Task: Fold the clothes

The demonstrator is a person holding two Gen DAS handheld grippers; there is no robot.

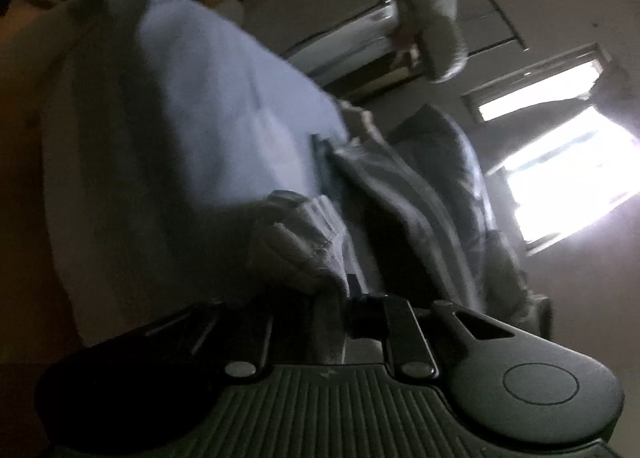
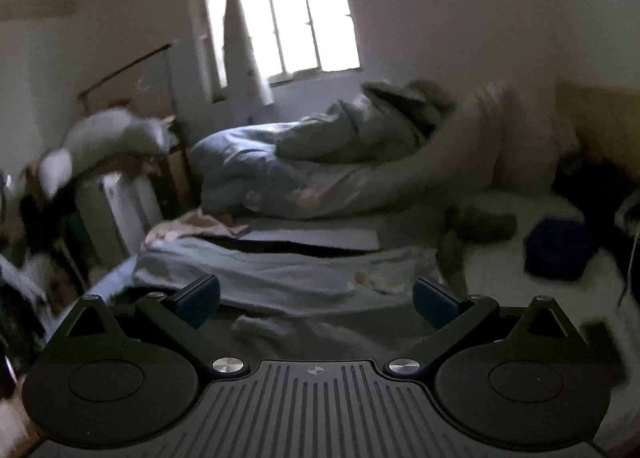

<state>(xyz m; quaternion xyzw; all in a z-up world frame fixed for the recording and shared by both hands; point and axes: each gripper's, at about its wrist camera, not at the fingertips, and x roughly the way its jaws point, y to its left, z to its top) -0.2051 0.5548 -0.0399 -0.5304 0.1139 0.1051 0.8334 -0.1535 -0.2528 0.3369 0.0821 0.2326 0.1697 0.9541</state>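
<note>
The pale grey garment (image 1: 304, 242), thick and ribbed at its hem, hangs bunched from the left gripper (image 1: 348, 298), whose jaws clamp it. The right gripper (image 2: 316, 298) stands wide open and empty above the bed's near edge (image 2: 280, 282).

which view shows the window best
The right wrist view: the window faces the camera, its bars and tied curtain visible. In the left wrist view the window is a tilted, blown-out glare at the edge.
</note>
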